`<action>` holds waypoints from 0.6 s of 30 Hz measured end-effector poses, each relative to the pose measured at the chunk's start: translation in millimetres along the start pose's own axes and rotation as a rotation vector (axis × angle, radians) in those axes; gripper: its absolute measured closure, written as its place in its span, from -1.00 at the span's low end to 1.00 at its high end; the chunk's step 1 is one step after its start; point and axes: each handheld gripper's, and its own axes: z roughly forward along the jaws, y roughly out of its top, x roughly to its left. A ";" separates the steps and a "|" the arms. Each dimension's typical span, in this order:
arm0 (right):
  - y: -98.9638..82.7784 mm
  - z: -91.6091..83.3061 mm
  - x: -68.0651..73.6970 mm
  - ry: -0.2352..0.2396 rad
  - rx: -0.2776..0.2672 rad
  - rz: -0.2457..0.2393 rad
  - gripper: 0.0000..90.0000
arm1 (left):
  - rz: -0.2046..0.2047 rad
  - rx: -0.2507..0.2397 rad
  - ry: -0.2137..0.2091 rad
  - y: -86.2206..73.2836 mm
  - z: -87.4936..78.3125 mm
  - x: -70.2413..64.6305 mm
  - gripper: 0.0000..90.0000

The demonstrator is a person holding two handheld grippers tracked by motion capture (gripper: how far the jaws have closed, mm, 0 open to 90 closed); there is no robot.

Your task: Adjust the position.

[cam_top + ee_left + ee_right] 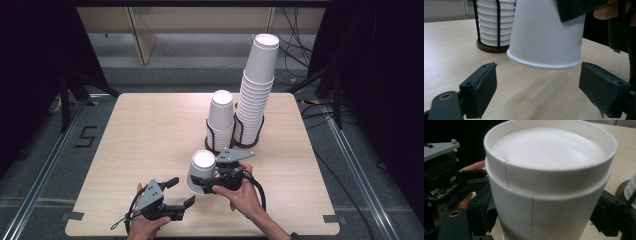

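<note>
Cups are what this moment turns on: from the high view, a white paper cup point(201, 171) hangs upside down above the near middle of the table point(150, 130), clamped by the right gripper point(220, 179). The left gripper point(181, 192) sits nearer the table's front edge, just left of the cup, its jaws spread and empty. Farther back stand two wire holders side by side, a short stack point(221, 119) and a tall stack point(256, 87).

In the left gripper view, the cup's rolled rim point(544, 64) floats clear of the wood, between and beyond the two parted jaws, touching neither.

In the right gripper view, the held piece shows itself as two nested cups point(549, 195): an inner cup's base stands proud of the outer one, a seam ring between them, with the jaws pressing the outer wall from both sides.

My judgement: the step is separating the pair. Next, the left gripper likely must close on one cup and pull along its axis without crushing it.
</note>
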 end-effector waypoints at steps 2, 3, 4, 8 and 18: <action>-0.2 3.9 2.8 0.016 0.007 -0.013 -0.55 | 0.001 0.024 0.015 -0.2 1.6 -1.4 -0.68; -0.2 5.0 4.1 0.026 0.010 -0.013 -0.55 | 0.005 0.016 -0.005 -1.2 3.9 -1.0 -0.70; -0.4 6.0 6.4 0.017 0.011 -0.014 -0.55 | 0.017 0.031 0.001 -0.9 3.5 -1.9 -0.72; -0.5 10.2 11.4 0.060 0.012 -0.009 -0.54 | 0.043 0.029 0.001 -1.1 6.7 -5.0 -0.92; -1.4 15.1 20.9 0.097 0.023 -0.006 -0.54 | 0.055 0.001 -0.001 -0.3 8.9 -6.5 -0.99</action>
